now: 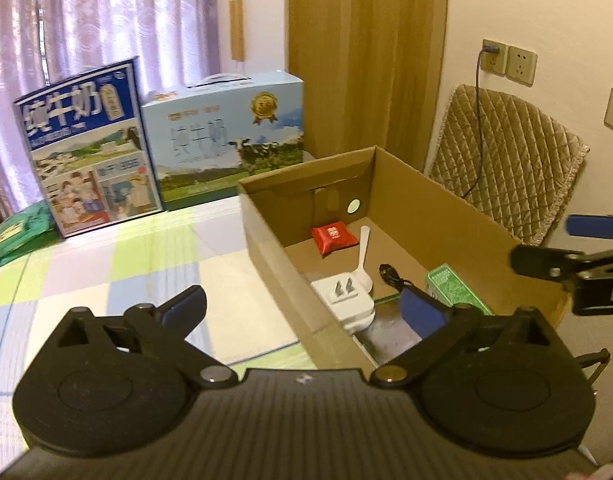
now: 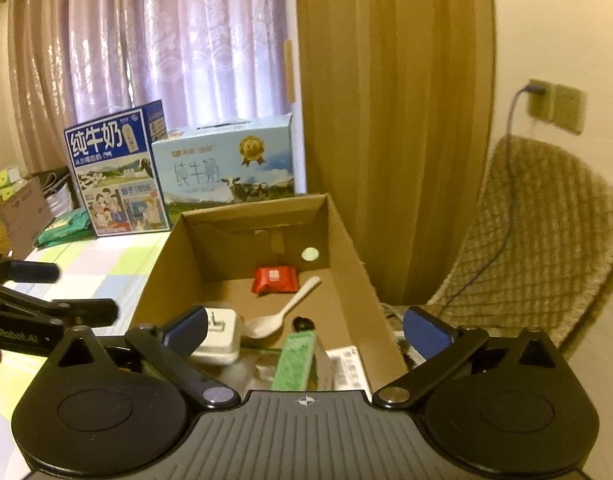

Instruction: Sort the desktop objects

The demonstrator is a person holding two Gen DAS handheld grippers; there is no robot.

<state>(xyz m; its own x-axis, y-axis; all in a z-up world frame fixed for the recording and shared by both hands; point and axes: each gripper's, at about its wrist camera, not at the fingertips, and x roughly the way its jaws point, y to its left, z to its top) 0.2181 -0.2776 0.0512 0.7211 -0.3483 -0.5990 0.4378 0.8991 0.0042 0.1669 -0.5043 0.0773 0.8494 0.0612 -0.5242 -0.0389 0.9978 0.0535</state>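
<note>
Both the left gripper point(image 1: 302, 304) and right gripper point(image 2: 304, 326) stand wide and empty at lower frame; the cardboard box point(image 2: 346, 236) at centre holds a white spoon point(image 2: 282, 314).

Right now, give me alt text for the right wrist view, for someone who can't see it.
The open right gripper hovers empty above a cardboard box that holds a red packet, a white spoon, a white plug adapter and a green carton. Two milk cartons stand behind it on a checked tablecloth, before purple curtains.

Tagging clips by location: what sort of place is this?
Most likely a room in a home: lilac curtains over a window, a quilted chair by wall sockets, milk gift cartons on a checked tablecloth.
</note>
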